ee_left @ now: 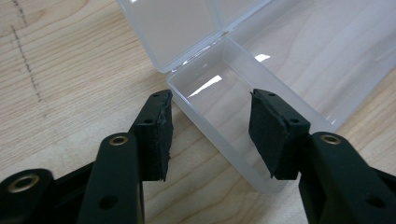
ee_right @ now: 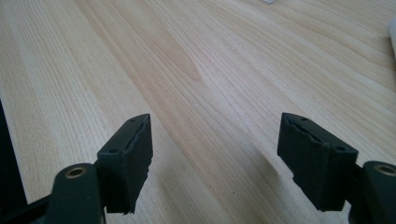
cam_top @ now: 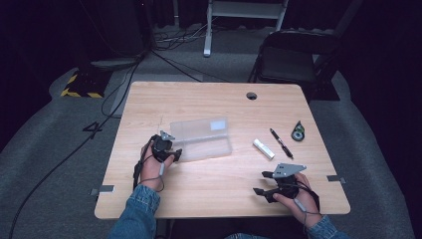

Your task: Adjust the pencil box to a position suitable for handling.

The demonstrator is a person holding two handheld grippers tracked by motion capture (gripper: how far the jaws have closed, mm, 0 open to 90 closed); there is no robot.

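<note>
You're facing a dark room: grey carpet floor strewn with black cables, a black folding chair beyond your pale wooden surface, and a white frame stand behind.

Table: clear box, marker, tape

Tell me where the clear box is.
High view: the clear box lies open left of the table's centre, its near-left corner at the left gripper.
</note>
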